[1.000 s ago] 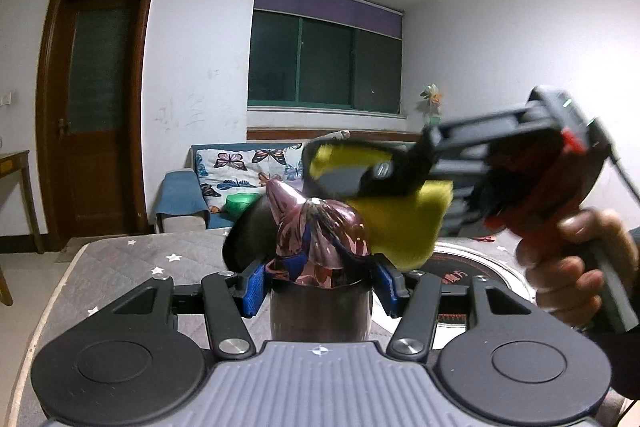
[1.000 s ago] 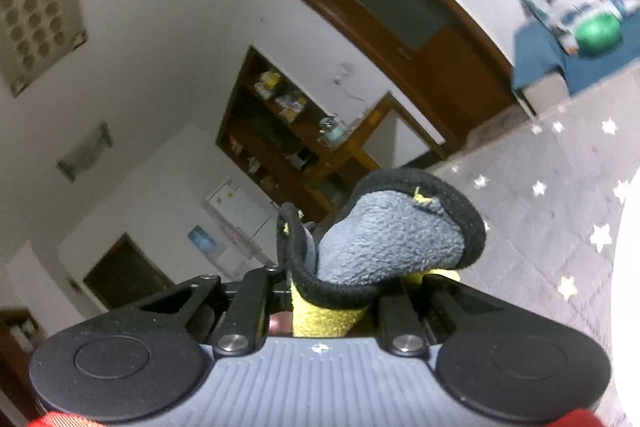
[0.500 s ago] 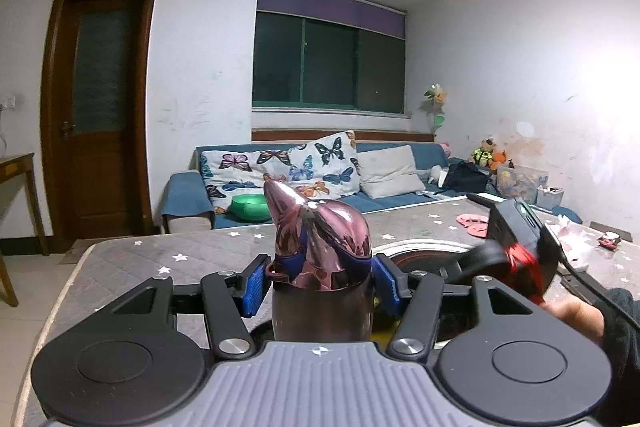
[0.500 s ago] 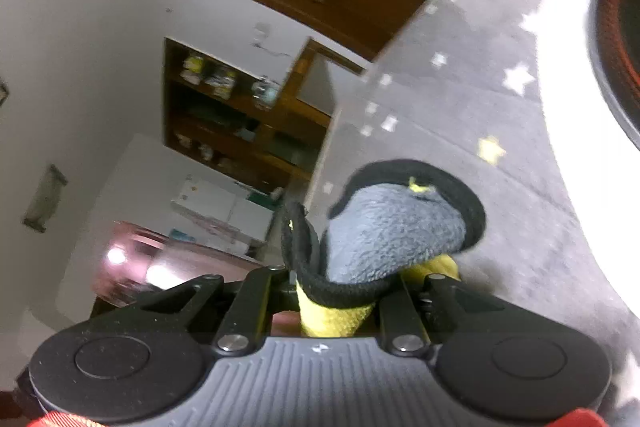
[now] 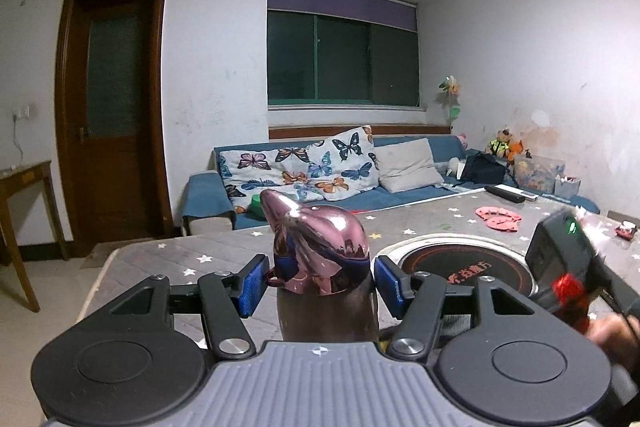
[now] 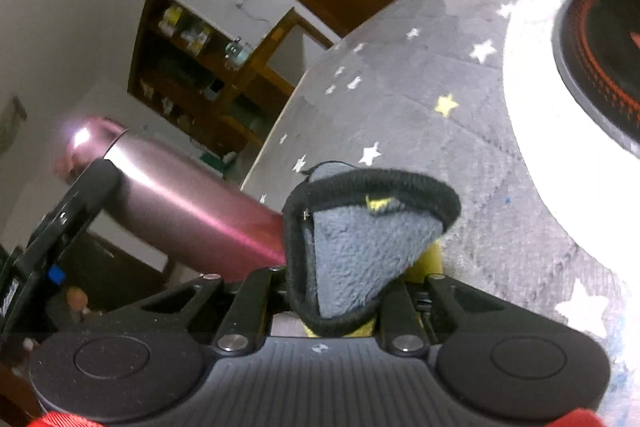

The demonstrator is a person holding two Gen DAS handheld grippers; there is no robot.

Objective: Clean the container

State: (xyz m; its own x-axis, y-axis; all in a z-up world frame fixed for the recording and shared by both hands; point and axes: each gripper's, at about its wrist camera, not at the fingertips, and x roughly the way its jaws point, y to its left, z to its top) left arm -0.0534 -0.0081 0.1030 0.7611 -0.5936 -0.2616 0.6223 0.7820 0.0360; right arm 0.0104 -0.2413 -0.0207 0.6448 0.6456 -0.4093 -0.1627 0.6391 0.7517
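Observation:
A shiny pink metal bottle [image 5: 320,251] with a domed lid stands upright between the blue pads [image 5: 252,283] of my left gripper [image 5: 318,285]. The jaws are opening, and a narrow gap shows on each side of the bottle. In the right wrist view the same bottle [image 6: 192,203] lies across the left of the picture, with a left finger [image 6: 76,199] in front of it. My right gripper [image 6: 348,283] is shut on a grey and yellow sponge [image 6: 360,243] with a black rim, low over the table and just right of the bottle's base. The sponge hides that base.
The table wears a grey cloth with stars [image 5: 180,259]. A round black cooker plate [image 5: 460,267] in a white ring [image 6: 532,131] sits to the right of the bottle. Pink items [image 5: 498,217] and a remote [image 5: 504,193] lie at the far right. A hand [image 5: 612,335] holds the right gripper's body [image 5: 568,267].
The right gripper with the sponge has dropped from over the bottle's lid to low beside its base on the right. The left pads have spread off the bottle's sides.

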